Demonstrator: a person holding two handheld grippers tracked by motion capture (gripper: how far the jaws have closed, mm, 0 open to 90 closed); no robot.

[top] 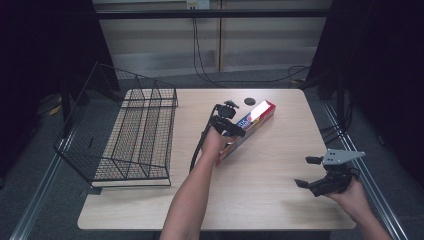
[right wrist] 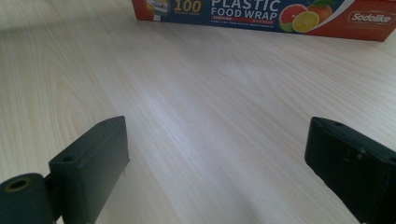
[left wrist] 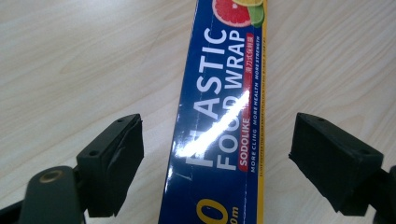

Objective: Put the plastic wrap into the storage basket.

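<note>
I have the left gripper [top: 231, 121] over the plastic wrap box [top: 248, 126], which lies flat on the table [top: 280, 200], a little behind the middle of it. In the left gripper view the box [left wrist: 219, 121] sits between the two jaws, and I see bare wood on each side of it, so the pads are spread around it and do not press it yet. To do this step well, I think I should keep the box centered between the pads, go low enough that they meet its long side faces and not only the top edges, and then close evenly so the box does not turn. Its long axis runs diagonally in the high view, from the near end under my left hand [top: 214, 145] to the far red end, which points away and to the right. I take it across the short width, which seems correct. The right gripper [top: 309, 172] waits near the front right corner, jaws wide apart with nothing between them. The wire basket [top: 140, 135] stands at the left.
</note>
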